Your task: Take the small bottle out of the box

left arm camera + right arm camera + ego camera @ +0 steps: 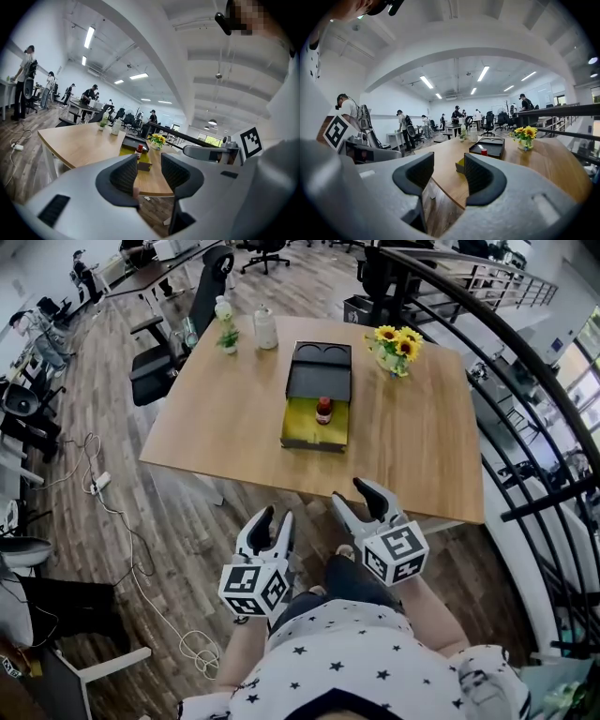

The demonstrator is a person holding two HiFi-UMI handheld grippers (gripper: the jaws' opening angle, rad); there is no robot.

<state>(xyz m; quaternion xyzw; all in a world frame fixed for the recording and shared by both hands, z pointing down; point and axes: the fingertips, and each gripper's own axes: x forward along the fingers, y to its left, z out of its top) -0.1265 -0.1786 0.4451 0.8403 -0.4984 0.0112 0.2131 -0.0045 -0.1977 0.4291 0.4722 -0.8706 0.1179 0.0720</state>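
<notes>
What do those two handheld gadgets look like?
The left gripper and right gripper are light grey, with dark ribbed pads inside their tongs and a white cube of black square markers on each. The person's white top has dark stars.

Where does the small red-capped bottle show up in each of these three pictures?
Head view: small red-capped bottle, in the yellow-lined black box, upper centre.
Left gripper view: near centre, slightly left.
Right gripper view: just right of centre, red cap showing.
Shared landmark: yellow sunflowers, beside the box.
</notes>
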